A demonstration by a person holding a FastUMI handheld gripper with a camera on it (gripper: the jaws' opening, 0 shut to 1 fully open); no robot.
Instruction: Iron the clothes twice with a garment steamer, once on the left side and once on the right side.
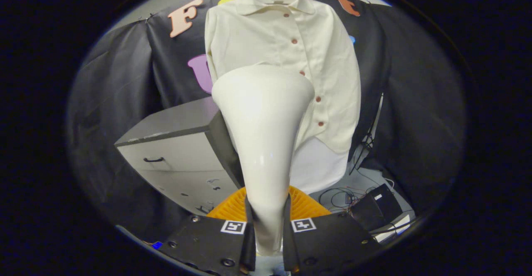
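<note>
We had the fingers (266, 226) pinching the steamer (262, 118) by its handle, its head raised before the shirt (266, 39) on its hanger. The head sat near the shirt's middle, beside the buttons. We judged a good pass needed the head flat and close, drawn slowly down one side of the shirt.

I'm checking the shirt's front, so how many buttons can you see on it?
5 buttons on the shirt: at and, running down the placket. The steamer, gripped by the gripper, may hide others.
</note>
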